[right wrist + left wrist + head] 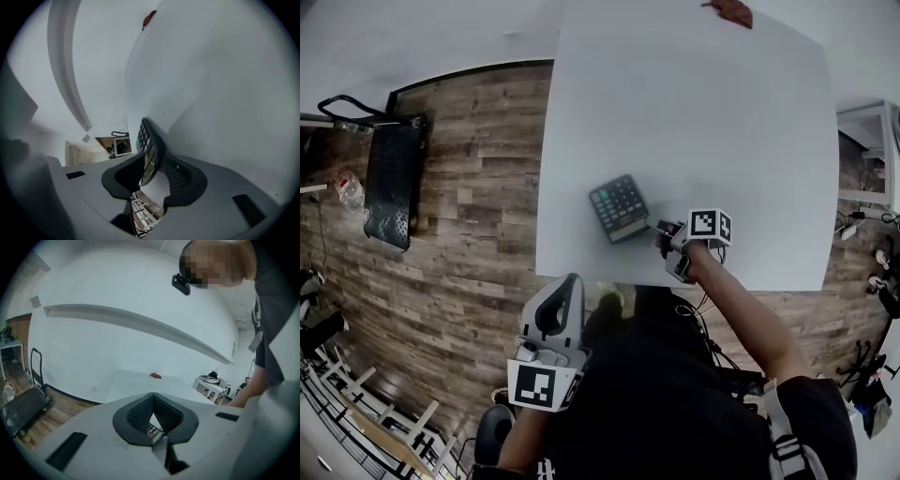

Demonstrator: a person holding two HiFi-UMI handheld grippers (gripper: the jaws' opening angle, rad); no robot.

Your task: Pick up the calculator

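The dark calculator [619,208] with grey keys lies flat on the white table [703,122], near its front edge. My right gripper [660,228] sits at the calculator's right end. In the right gripper view the calculator [146,140] stands edge-on between the pads of my right gripper [157,162]. A strip of table shows between it and the right pad, so the jaws stand open around it. My left gripper [573,281] hangs off the table in front, over the floor, tips together with nothing held. In its own view the left gripper [153,395] shows a sliver of the calculator [152,429] through the gap behind the tips.
A small red-brown object [731,11] lies at the table's far edge. A black platform cart [392,178] stands on the wooden floor to the left. A white side table [867,150] with clutter is at the right.
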